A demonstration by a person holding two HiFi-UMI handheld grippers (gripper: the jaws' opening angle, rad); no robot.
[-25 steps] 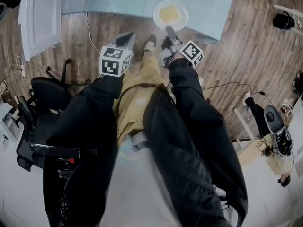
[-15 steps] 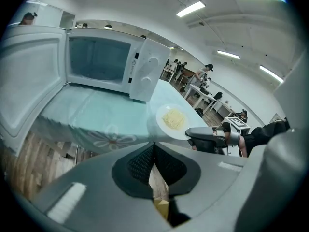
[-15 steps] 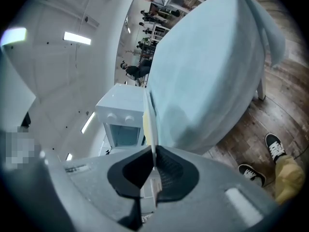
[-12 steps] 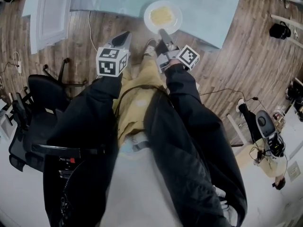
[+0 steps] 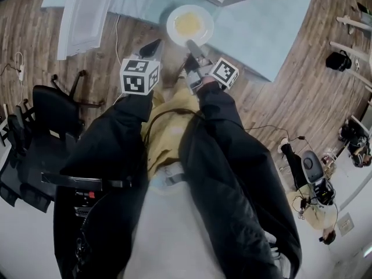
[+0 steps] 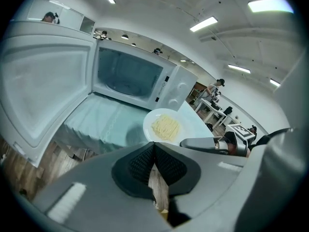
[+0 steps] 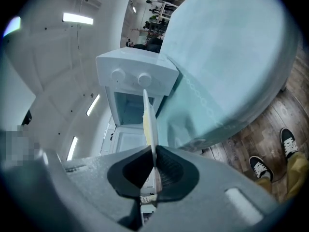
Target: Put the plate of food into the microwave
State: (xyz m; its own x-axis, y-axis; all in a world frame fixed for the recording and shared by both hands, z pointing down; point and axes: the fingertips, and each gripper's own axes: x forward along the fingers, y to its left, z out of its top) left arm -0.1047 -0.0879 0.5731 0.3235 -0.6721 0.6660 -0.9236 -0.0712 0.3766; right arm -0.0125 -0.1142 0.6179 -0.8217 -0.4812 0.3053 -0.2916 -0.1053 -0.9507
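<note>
The left gripper point(image 6: 154, 146) is clenched on nothing. Beside it, the right gripper point(image 7: 153, 153) pinches the near rim of the plate point(image 5: 173, 22), which hangs ahead of both, short of the open microwave point(image 6: 130, 76). The plate looks stiff, slick and breakable, and a one-edge hold will probably tip it.

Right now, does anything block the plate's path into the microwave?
Nothing visible: the white microwave's door stands open, its cavity looks empty, and the right gripper holds the round white plate of yellow noodles.

No text, brand, number or sign can be read anywhere; only black-and-white square markers point(image 5: 135, 79) are borne by the cubes point(image 5: 223, 72) of the left gripper point(image 5: 154, 44) and the right gripper point(image 5: 190, 45).
</note>
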